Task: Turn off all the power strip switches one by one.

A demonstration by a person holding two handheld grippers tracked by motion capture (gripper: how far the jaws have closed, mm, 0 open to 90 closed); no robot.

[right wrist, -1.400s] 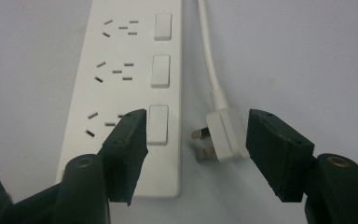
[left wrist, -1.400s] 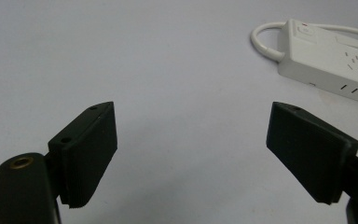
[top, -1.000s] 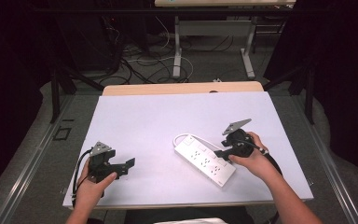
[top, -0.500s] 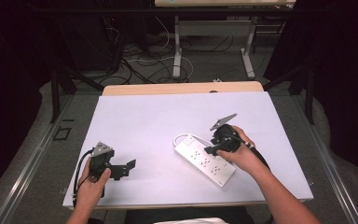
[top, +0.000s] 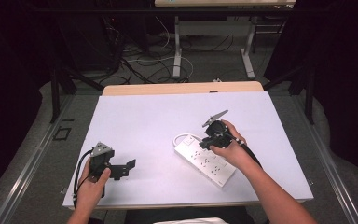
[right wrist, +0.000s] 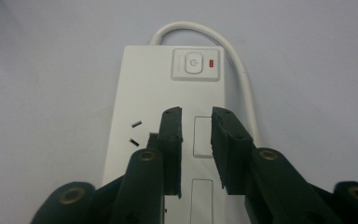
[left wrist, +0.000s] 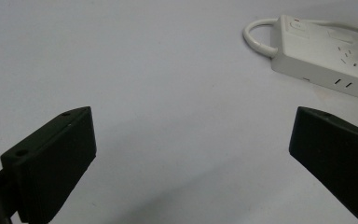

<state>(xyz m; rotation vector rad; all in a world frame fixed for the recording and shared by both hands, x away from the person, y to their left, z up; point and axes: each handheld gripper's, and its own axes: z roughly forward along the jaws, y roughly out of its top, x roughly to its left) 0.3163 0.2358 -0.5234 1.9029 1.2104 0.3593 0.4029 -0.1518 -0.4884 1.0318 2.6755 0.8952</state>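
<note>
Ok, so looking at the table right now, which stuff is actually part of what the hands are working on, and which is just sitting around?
In the job:
- white power strip, with its power button and looped cord
- right tongs, over the strip, jaws slightly apart, gripping nothing
- left tongs, open, held off to the side

Just lying about:
- cables on the floor beyond the table
- white table cover

— Where's the power strip [top: 205, 157] lying?

— Flat on the table, directly under the right gripper [right wrist: 196, 135], whose nearly closed jaws hover over its top face.

— And its look?

— White, long, with rows of sockets. The switch end, with a power button [right wrist: 194, 64] and red light, lies beyond the jaw tips; a white cord [right wrist: 235, 60] loops from it.

— And from the left gripper [left wrist: 191, 154]?

— Well apart, ahead of its wide jaws.
</note>
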